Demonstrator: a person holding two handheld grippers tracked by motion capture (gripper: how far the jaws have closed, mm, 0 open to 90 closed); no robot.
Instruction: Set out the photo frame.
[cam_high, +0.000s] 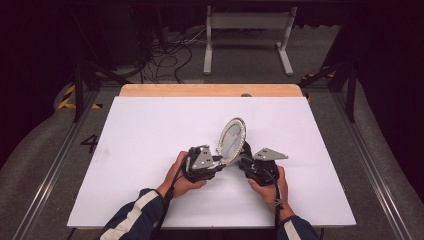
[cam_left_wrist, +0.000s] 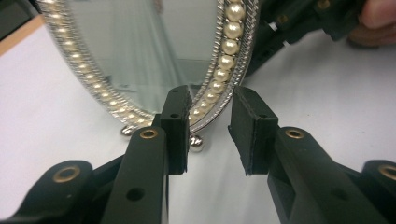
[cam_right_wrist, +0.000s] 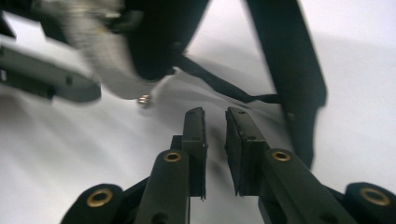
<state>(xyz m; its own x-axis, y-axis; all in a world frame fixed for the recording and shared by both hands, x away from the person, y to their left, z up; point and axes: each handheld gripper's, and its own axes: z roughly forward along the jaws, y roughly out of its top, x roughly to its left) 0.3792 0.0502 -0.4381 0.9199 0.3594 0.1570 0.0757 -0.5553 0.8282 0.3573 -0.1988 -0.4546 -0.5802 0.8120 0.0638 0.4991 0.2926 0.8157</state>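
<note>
Forearms enter at six o'clock over the white table (cam_high: 140, 130). Oval pearl-rimmed mirror (cam_high: 231, 139) stands tilted at centre. Left gripper (cam_left_wrist: 208, 133), at its seven o'clock, straddles the rim, jaws spread. Right gripper (cam_right_wrist: 215, 140), at four o'clock, is slightly parted, empty.

Mirror (cam_high: 231, 140) standing tilted on worktop (cam_high: 150, 145), near its middle. Left hand-held gripper (cam_high: 220, 161) just left of its foot, right hand-held gripper (cam_high: 245, 159) just right, behind its stand. Frame (cam_high: 247, 35) on floor beyond worktop.
</note>
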